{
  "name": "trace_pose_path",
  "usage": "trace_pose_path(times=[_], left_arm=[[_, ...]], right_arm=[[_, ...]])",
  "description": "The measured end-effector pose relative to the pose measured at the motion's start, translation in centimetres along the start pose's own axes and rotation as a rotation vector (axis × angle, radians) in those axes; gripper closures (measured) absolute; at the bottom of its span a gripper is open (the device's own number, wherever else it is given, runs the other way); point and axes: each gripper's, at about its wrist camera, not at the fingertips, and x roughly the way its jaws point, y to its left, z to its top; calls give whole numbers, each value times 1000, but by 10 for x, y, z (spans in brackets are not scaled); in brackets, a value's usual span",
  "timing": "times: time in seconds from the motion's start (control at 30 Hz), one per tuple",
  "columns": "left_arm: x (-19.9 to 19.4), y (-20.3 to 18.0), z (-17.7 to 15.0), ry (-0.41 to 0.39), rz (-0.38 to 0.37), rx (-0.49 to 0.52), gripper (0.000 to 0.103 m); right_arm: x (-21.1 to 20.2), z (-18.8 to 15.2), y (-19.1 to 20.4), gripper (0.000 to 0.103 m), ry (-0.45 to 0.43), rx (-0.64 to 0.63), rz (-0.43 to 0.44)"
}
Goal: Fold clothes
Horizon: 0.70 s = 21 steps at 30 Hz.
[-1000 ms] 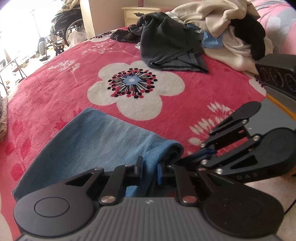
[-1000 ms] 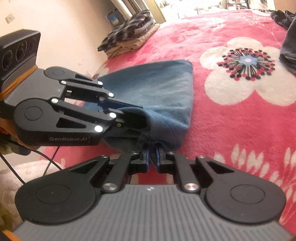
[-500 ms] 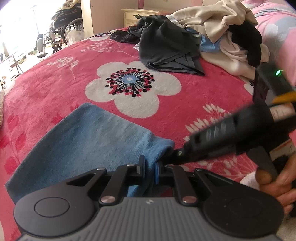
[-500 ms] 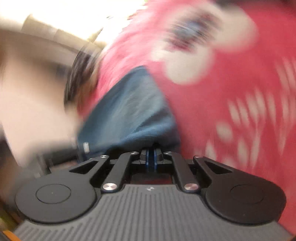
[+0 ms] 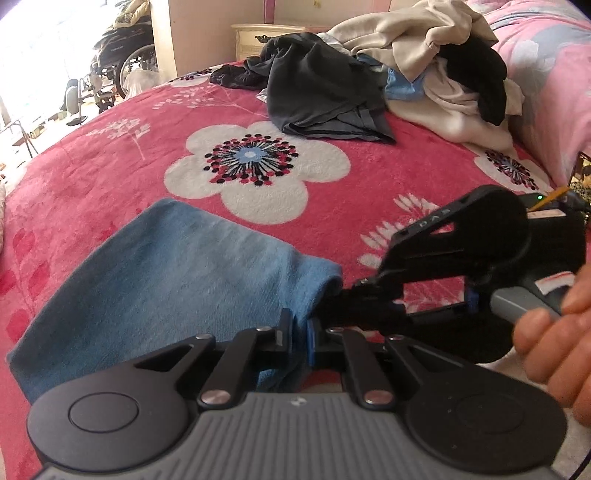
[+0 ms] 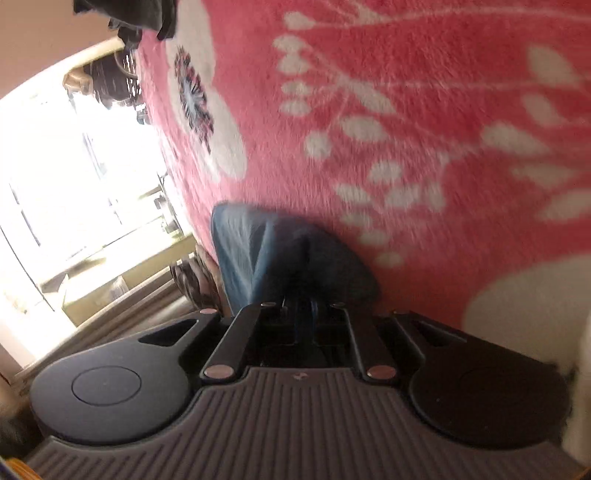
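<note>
A blue folded cloth [image 5: 166, 277] lies on the red flowered blanket [image 5: 110, 177] near the bed's front edge. My left gripper [image 5: 299, 332] is shut on the cloth's near right edge, with fabric pinched between its blue pads. Just to the right, my right gripper [image 5: 338, 295] comes in from the side, rolled over, its tips at the cloth's folded right corner. In the right wrist view the right gripper [image 6: 304, 308] is shut on the bunched blue cloth [image 6: 258, 251], and the bed looks tilted on its side. A hand [image 5: 554, 332] holds the right gripper's handle.
A pile of unfolded clothes [image 5: 424, 55] sits at the far right of the bed, with a dark grey garment [image 5: 317, 99] spread in front of it. Pink bedding [image 5: 546, 81] rises at the right. A nightstand [image 5: 258, 33] and a wheelchair [image 5: 122, 51] stand beyond the bed.
The right gripper has rolled about a quarter turn and sunk lower while keeping its grip on the cloth's corner. The left gripper has stayed put on the cloth.
</note>
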Motion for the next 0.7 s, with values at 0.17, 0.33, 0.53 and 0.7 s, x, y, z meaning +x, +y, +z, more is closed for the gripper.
trace_pose_path(times=[0.17,0.33,0.53,0.7], left_arm=[[10,-9,-14,45,12,98,97],[15,-9,-19,56,12,125,97],[15,-9,-23,61,10,132,97],[18,-7,-22,80,1,111,96]], right_arm=[[26,15,-1,97,-5,24,-7],[-18,24,42,95,4,-224,-157],[-39,8,132,95,4,-795,-218],[19,-50,143,95,195,-1317,-364]])
